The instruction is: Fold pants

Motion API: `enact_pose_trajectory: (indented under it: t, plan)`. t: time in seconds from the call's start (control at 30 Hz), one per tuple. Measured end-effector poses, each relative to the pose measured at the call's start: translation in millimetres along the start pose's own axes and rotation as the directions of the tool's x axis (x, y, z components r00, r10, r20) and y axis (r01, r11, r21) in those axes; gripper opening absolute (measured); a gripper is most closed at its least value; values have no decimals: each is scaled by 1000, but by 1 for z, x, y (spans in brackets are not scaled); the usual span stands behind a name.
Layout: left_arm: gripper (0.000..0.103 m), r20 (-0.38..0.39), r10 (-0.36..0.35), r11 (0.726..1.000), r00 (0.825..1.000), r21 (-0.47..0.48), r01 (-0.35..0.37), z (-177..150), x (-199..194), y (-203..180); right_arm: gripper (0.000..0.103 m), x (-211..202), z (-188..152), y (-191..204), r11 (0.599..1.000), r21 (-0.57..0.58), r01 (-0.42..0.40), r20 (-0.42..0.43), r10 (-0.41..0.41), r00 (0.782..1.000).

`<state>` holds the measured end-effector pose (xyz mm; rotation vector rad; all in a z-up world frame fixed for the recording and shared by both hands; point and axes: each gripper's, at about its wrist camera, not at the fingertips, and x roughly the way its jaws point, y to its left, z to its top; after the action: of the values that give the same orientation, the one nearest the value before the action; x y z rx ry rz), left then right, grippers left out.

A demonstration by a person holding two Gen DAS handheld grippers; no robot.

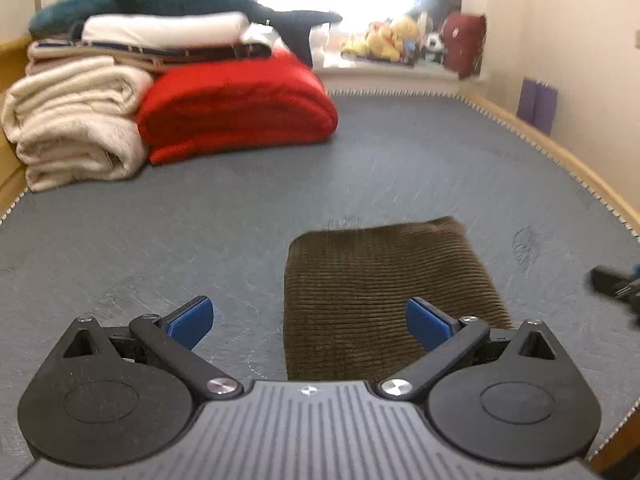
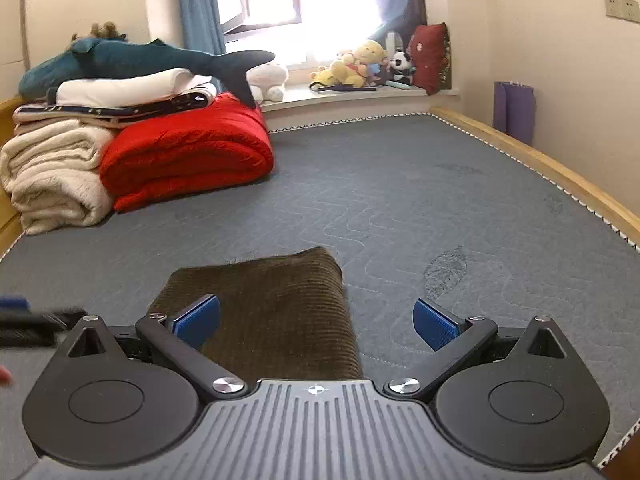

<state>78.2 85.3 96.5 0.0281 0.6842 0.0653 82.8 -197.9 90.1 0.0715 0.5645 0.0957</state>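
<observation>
Brown corduroy pants point(image 1: 384, 296) lie folded into one compact rectangle on the grey mattress point(image 1: 200, 220), lower centre-right of the left wrist view, lower centre-left of the right wrist view point(image 2: 264, 312). Left hand-held gripper point(image 1: 310, 318): jaws spread wide, nothing between the pads, above the fabric and clear of it. Right hand-held gripper point(image 2: 318, 322): same, spread wide, empty, not touching the cloth. My read: fold looks done, both tools let go, this is release/retreat. Bundle edges look square enough from here; the near end is hidden under the gripper bodies, can't tell if it's aligned. Next move, if any: check the near edge, maybe press the top layer flat; otherwise just back off without snagging the pile. Counts: one pair of pants, two grippers. Upper left of frame: one red quilt point(image 2: 188, 156), one cream blanket roll point(image 2: 52, 172), a white folded cover point(image 2: 128, 88) on top with a patterned layer under it, one blue plush shark point(image 2: 132, 60) over the stack. Windowsill at top centre: a few plush toys point(image 2: 356, 66), count unclear, plus one red cushion point(image 2: 430, 56). One purple bag point(image 2: 514, 110) at the right wall.
</observation>
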Motion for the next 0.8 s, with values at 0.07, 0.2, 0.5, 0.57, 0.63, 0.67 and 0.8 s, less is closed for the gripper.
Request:
enact_pose_trajectory:
  t: [0.07,0.2,0.5,0.57,0.63,0.67,0.8]
  plan:
    - [103,21,9,999,1000,-33,-8,-18,-15,2,102,0,-14,2,999,-40,-16,-15,16,1000]
    - [103,77,34,999,996,-37,-31,-79,-15,-2,102,2,-34,8,1000,-21,1,-9,-1,1000]
    - [103,-140,29,998,990,-45,-35,-95,39,0,102,42,-53,2,1000,-6,-13,-139,12,990]
    - [103,-155,7,996,988,-89,-22,-96,46,-1,102,45,-54,3,1000,-29,-2,-141,-2,990]
    - [103,-141,9,993,990,-114,-26,-92,50,-2,102,48,-56,4,998,-55,4,-145,-12,989]
    - [103,-129,9,992,992,-121,-25,-91,50,-3,102,49,-57,5,998,-65,5,-147,-15,989]
    - [103,-108,-15,988,994,-151,-1,-90,49,-7,102,49,-57,6,995,-99,-2,-142,-12,990]
